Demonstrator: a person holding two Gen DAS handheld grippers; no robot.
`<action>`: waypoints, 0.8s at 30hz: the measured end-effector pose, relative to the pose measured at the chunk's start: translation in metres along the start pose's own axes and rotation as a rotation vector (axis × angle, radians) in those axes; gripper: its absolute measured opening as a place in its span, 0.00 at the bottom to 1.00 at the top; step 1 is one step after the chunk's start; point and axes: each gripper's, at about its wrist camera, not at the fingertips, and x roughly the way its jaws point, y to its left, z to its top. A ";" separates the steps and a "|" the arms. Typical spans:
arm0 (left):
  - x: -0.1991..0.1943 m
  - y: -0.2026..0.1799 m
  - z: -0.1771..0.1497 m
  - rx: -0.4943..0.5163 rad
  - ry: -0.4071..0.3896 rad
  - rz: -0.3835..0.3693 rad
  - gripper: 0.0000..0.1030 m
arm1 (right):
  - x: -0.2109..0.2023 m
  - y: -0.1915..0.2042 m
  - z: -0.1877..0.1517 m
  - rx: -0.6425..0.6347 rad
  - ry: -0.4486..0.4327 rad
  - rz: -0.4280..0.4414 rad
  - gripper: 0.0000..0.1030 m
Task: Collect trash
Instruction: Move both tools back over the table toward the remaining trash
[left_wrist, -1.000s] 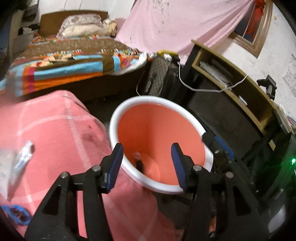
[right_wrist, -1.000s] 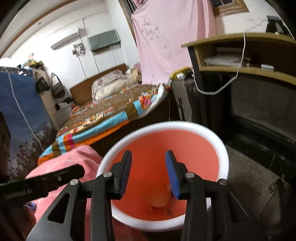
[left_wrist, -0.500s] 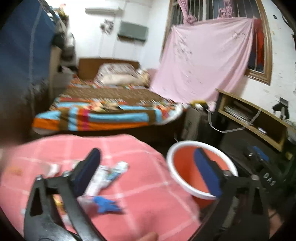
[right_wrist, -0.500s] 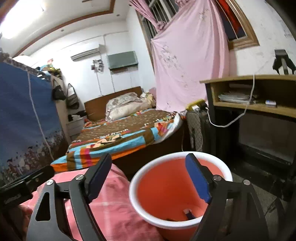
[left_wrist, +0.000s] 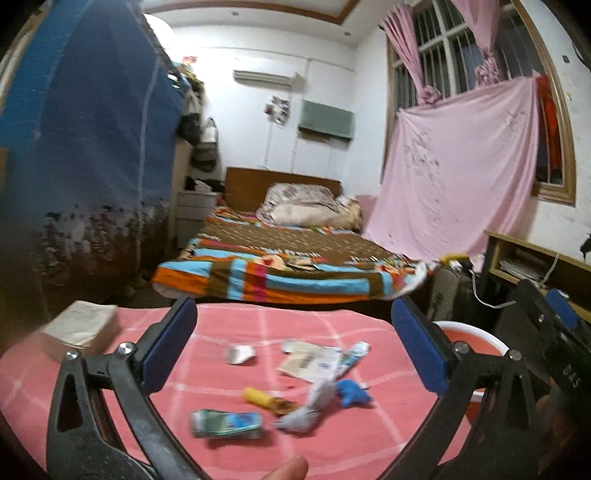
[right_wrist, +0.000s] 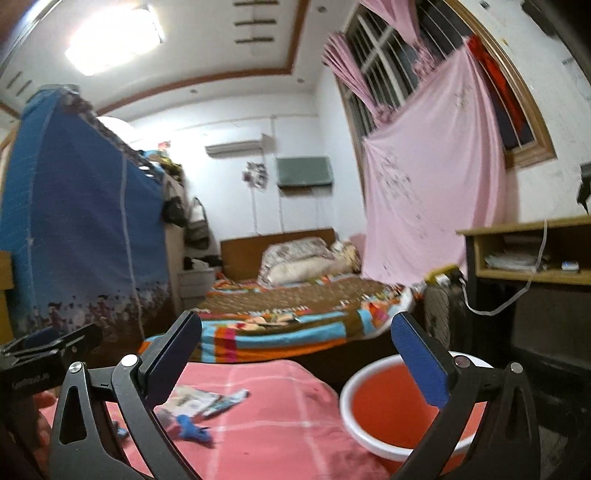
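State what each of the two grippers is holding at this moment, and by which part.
Nothing is held. The left gripper and right gripper have just opened wide, with nothing between their fingers; the litter remains on the pink checked cloth.

White-walled bedroom; a bed (left_wrist: 291, 269) with a striped multicolour blanket and wooden headboard (left_wrist: 258, 182) lies beyond the finger tips, pillows (left_wrist: 306, 210) piled at its head. Past the left finger stands a blue fabric wardrobe (left_wrist: 92, 147); past the right finger a pink sheet (left_wrist: 454, 177) hangs over a barred window (right_wrist: 388, 55) with knotted pink curtains, and a wooden shelf unit (right_wrist: 528, 254) sits below it. Wall air conditioner (right_wrist: 236, 146) above the headboard; ceiling light (right_wrist: 110, 40) on, glare strong.
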 end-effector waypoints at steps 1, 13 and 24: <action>-0.004 0.004 -0.001 0.000 -0.011 0.010 0.85 | -0.002 0.007 -0.001 -0.012 -0.014 0.013 1.00; -0.037 0.054 -0.018 0.024 -0.092 0.105 0.85 | -0.003 0.056 -0.017 -0.177 -0.029 0.108 1.00; -0.024 0.051 -0.035 0.081 0.016 0.081 0.85 | 0.033 0.060 -0.032 -0.196 0.202 0.157 1.00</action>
